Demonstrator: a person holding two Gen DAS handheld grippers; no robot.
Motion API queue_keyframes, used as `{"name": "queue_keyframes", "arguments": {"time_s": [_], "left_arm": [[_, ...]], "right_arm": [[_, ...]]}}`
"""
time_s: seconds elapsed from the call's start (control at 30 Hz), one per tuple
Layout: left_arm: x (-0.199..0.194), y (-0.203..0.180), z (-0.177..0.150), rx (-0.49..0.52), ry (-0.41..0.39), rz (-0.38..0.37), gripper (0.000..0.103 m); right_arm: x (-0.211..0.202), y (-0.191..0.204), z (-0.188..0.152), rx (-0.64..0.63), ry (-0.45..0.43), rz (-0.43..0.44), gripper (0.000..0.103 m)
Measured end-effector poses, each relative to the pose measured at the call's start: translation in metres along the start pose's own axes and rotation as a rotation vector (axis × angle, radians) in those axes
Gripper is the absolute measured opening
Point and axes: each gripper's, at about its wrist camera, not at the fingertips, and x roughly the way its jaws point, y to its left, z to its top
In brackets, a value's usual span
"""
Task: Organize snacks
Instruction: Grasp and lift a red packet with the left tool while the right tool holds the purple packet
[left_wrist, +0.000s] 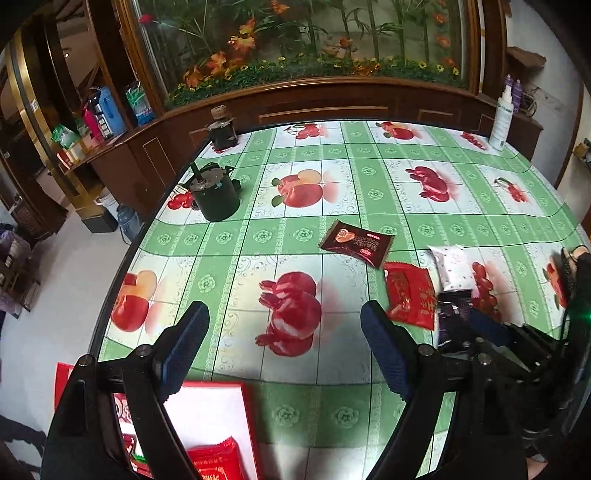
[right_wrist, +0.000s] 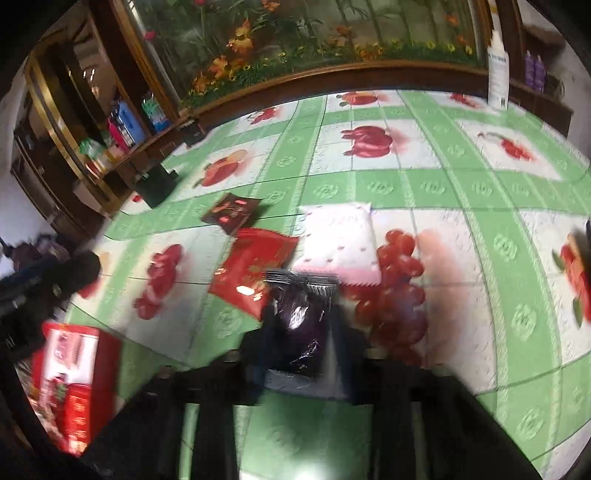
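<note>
My right gripper (right_wrist: 301, 321) has its jaws closed on the purple packet (right_wrist: 303, 314). The packet stands between the pads with its crimped top edge pointing away from me and its long axis running straight out along the fingers. This view is smeared, so I cannot tell how much of the packet's lower end sits inside the grip.

Everything from here turns on where the red box (right_wrist: 79, 373) lies. It sits at the near table edge, well off to the left of the held packet, and open as far as I can judge. A red packet (left_wrist: 216, 461) already lies in the box (left_wrist: 243, 413). So my right hand has to carry its load leftward and toward me, across the green cloth (left_wrist: 332, 413).

My left gripper (left_wrist: 284, 350) is much nearer the box: it hangs just above and beyond it, jaws wide apart and holding nothing, tilted down at the table. The right gripper (left_wrist: 484, 325) sits to the left one's right, also tilted down.

Three packets are left on the cloth. The red packet (right_wrist: 255, 269) is just left of my held one, the white packet (right_wrist: 340, 240) just beyond it, and the brown packet (right_wrist: 231, 214) farther out to the left.

I judge the crossing risky, because the left gripper stands in the path to the box.
</note>
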Motion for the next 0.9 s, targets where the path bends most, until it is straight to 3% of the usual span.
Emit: {"name": "queue_keyframes", "arguments": {"time_s": [0.17,0.23,0.4,0.6,0.8,0.9], "left_arm": [[0.010,-0.026,0.011,0.051,0.004,0.014,0.085],[0.019,-0.045,0.014,0.088,0.015,0.037,0.085],[0.039,-0.077,0.014,0.096,0.048,0.055,0.085],[0.057,-0.089,0.008,0.094,0.074,0.093,0.085],[0.057,-0.097,0.007,0.087,0.099,0.031,0.085],[0.050,-0.108,0.005,0.122,0.070,0.022,0.085]], "right_arm": [[-0.012,-0.049,0.011,0.169,-0.001,0.016,0.023],[-0.024,-0.074,0.016,0.262,-0.042,0.060,0.023],[-0.047,-0.111,0.021,0.378,-0.114,0.070,0.023],[-0.049,-0.110,0.022,0.381,-0.116,0.091,0.023],[-0.042,-0.104,0.022,0.380,-0.100,0.098,0.023],[-0.041,-0.104,0.022,0.382,-0.101,0.098,0.023]]}}
